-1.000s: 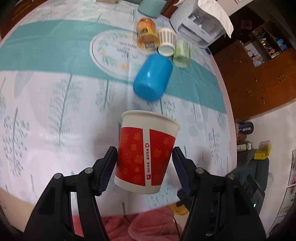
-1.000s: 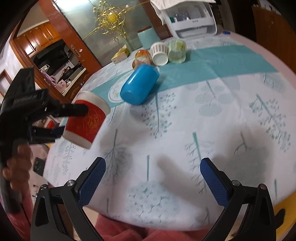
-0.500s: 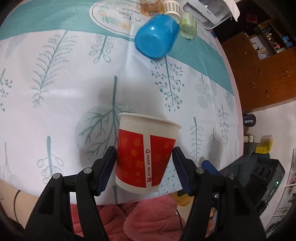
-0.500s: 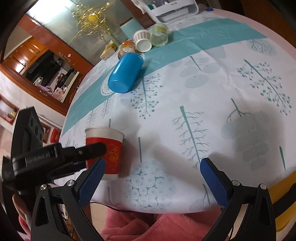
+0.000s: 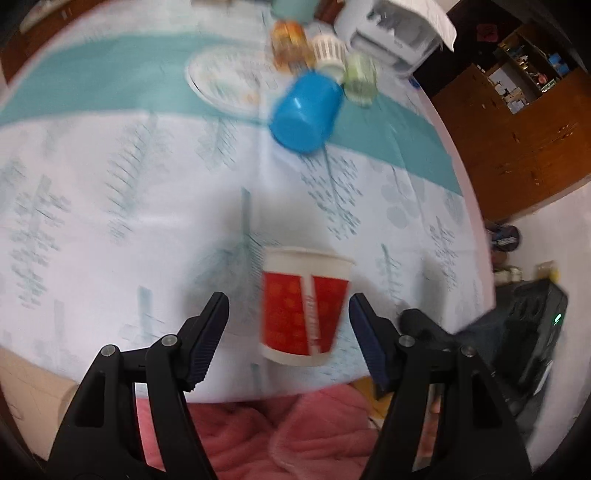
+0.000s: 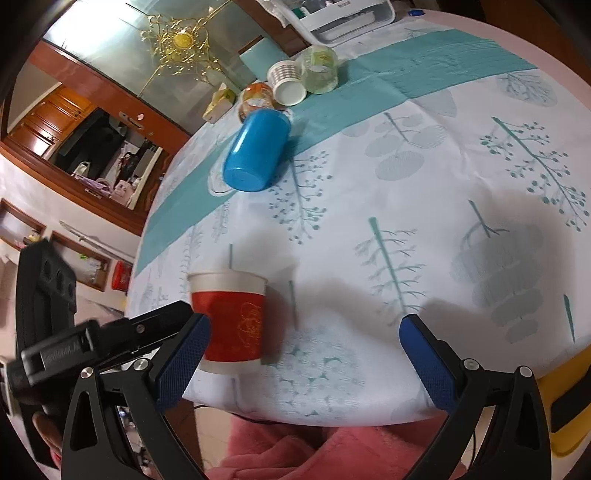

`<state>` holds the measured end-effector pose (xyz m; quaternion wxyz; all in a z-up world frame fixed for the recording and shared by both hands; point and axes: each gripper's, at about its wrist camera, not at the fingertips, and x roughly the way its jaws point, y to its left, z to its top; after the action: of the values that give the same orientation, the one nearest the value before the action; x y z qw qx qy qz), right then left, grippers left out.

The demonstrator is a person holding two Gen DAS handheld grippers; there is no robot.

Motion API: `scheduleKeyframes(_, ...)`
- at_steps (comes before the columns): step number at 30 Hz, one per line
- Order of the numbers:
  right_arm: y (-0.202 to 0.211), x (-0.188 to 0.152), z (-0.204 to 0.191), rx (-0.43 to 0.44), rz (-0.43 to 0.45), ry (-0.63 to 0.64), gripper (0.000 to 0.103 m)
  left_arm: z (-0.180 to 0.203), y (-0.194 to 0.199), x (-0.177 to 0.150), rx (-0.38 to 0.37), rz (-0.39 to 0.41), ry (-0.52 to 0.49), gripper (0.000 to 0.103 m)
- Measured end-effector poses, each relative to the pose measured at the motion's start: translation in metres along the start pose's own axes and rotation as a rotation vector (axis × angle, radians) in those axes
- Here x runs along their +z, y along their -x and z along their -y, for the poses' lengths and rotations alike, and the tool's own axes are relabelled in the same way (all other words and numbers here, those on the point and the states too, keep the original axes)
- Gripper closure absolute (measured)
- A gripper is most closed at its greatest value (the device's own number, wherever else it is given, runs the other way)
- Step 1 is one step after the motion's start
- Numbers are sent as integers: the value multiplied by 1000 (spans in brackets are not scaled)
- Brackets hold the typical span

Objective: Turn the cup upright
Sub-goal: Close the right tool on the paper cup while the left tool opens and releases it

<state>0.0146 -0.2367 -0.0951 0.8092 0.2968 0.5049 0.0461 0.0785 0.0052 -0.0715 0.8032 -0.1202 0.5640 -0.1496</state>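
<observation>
A red and white paper cup [image 5: 304, 308] stands upright, mouth up, on the tablecloth near the table's front edge; it also shows in the right wrist view [image 6: 231, 319]. My left gripper [image 5: 288, 334] is open, its jaws spread wide on either side of the cup with a gap on each side. My right gripper [image 6: 301, 363] is open and empty, just right of the cup above the front edge. A blue cup [image 5: 304, 110] lies on its side further back and shows in the right wrist view [image 6: 255, 151] too.
An orange jar [image 6: 256, 98], a striped white cup [image 6: 286, 83] and a green glass [image 6: 319, 70] lie grouped at the back by a white printer [image 6: 345, 16]. A pink garment [image 5: 273, 432] lies below the table's front edge [image 6: 332, 415].
The left gripper has set the red cup down upright and opened its jaws off it. The left view has tilted up. The right gripper has barely moved.
</observation>
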Motion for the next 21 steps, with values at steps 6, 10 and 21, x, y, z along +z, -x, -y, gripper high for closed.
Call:
scheduleKeyframes(6, -20, 14, -31, 88, -95, 5, 0, -26, 29, -3, 170, 139, -36, 38)
scheduleKeyframes(10, -46, 20, -51, 67, -188, 7, 0, -54, 34, -8, 166, 135, -15, 38)
scheduleKeyframes(21, -91, 31, -70, -25, -282, -10, 4, -89, 10, -26, 141, 48, 60, 38)
